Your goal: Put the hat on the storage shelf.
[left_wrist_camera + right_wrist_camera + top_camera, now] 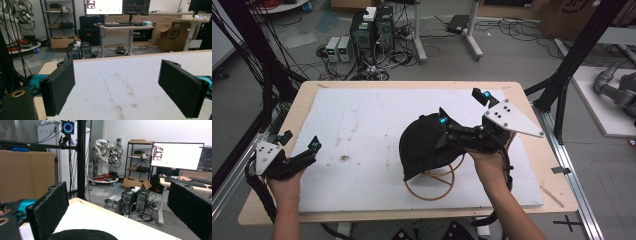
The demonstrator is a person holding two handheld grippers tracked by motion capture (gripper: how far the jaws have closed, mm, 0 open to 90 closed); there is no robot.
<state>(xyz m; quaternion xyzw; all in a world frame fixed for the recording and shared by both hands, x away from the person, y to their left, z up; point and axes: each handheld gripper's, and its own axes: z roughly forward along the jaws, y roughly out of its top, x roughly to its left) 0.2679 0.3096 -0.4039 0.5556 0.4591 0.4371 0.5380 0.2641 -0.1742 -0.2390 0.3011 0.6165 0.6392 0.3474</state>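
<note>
Two grippers, both spread and empty: right gripper (464, 112) hovers over the black cap (424, 147) mid-counter; left gripper (302, 147) waits far left. Best lower squarely before clamping.

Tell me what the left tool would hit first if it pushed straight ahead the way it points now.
Probably nothing nearby: the left tool, open, looks along the bare white board, and its view shows clear surface up to the far edge. The black cap lies off to its right.

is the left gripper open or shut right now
Open. In the left gripper view the left gripper has its two black jaws standing wide apart, with bare white table cover showing between them and nothing held.
</note>
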